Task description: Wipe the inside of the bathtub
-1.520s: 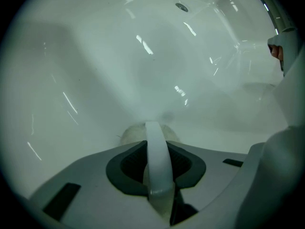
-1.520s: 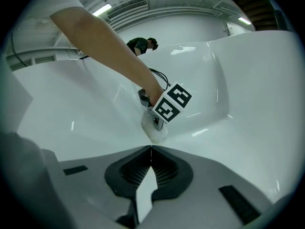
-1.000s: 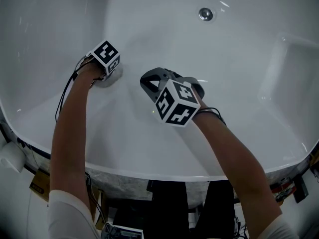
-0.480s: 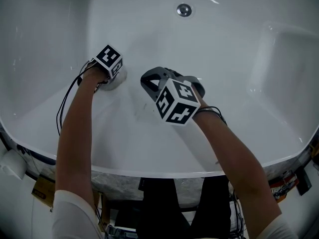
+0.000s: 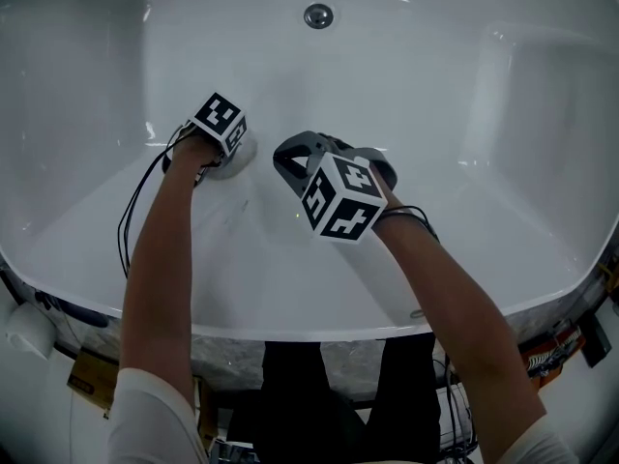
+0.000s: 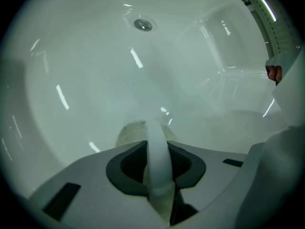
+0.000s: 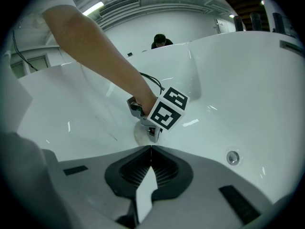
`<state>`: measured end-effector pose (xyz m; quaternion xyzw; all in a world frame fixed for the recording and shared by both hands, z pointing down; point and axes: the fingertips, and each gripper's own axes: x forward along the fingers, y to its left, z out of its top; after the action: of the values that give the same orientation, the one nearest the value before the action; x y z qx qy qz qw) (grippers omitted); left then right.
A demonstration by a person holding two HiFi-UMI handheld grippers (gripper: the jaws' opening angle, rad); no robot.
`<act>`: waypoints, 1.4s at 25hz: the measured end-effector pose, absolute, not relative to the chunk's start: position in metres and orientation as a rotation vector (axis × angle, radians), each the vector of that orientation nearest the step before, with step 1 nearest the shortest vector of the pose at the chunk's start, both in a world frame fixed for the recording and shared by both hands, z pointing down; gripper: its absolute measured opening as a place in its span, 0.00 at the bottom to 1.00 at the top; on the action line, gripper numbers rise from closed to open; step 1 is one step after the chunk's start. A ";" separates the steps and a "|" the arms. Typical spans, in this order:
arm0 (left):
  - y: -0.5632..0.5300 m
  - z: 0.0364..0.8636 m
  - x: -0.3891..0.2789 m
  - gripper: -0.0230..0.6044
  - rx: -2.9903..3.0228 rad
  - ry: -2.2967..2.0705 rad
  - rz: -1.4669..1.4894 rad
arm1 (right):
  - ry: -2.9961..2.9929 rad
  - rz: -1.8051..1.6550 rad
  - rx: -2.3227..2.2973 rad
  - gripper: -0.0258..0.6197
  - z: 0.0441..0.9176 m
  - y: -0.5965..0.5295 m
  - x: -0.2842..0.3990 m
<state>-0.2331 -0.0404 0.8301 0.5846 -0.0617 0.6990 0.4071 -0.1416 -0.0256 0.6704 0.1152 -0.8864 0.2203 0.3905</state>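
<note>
The white bathtub [image 5: 406, 95] fills the head view, with its round metal fitting [image 5: 317, 14] at the far wall. My left gripper [image 5: 230, 153] is shut on a whitish wiping cloth [image 5: 238, 159] and holds it flat against the tub's inner slope. In the left gripper view a strip of the cloth [image 6: 157, 161] runs between the jaws, and the bunched part [image 6: 129, 133] lies on the tub ahead of my left gripper [image 6: 153, 128]. My right gripper [image 5: 288, 159] hovers just right of it, shut and holding nothing. The right gripper view shows the cloth [image 7: 142, 135] under the left gripper's marker cube [image 7: 167, 109].
A recessed shelf moulded into the tub [image 5: 542, 95] sits at the right end. The tub's near rim [image 5: 319, 325] runs across the bottom, and a black cable [image 5: 135, 211] hangs beside the left arm. A distant person [image 7: 161, 40] shows beyond the tub.
Both grippers have shifted rightward along the tub relative to the metal fitting. The left one slid the cloth over the slope, closing toward the right gripper.
</note>
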 end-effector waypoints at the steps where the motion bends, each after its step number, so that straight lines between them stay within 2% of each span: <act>1: -0.039 0.830 -0.226 0.19 1.472 -0.155 1.753 | -2.250 0.561 0.292 0.07 0.670 -0.024 -0.136; 16: 0.003 0.822 -0.112 0.19 1.499 -0.110 1.719 | -2.202 0.570 0.323 0.07 0.657 0.011 -0.038; 23: 0.011 0.820 -0.093 0.19 1.515 -0.109 1.734 | -2.177 0.563 0.340 0.07 0.653 0.027 -0.008; 28: 0.022 0.821 -0.044 0.19 1.531 -0.102 1.738 | -2.166 0.589 0.397 0.07 0.656 0.038 0.044; 35: 0.031 0.819 -0.010 0.19 1.554 -0.094 1.731 | -2.141 0.603 0.438 0.07 0.657 0.044 0.081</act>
<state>-0.0095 0.0308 0.8188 0.6130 -0.0370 0.6829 0.3957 0.0811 0.0442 0.6569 0.1748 -0.8555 0.2411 0.4235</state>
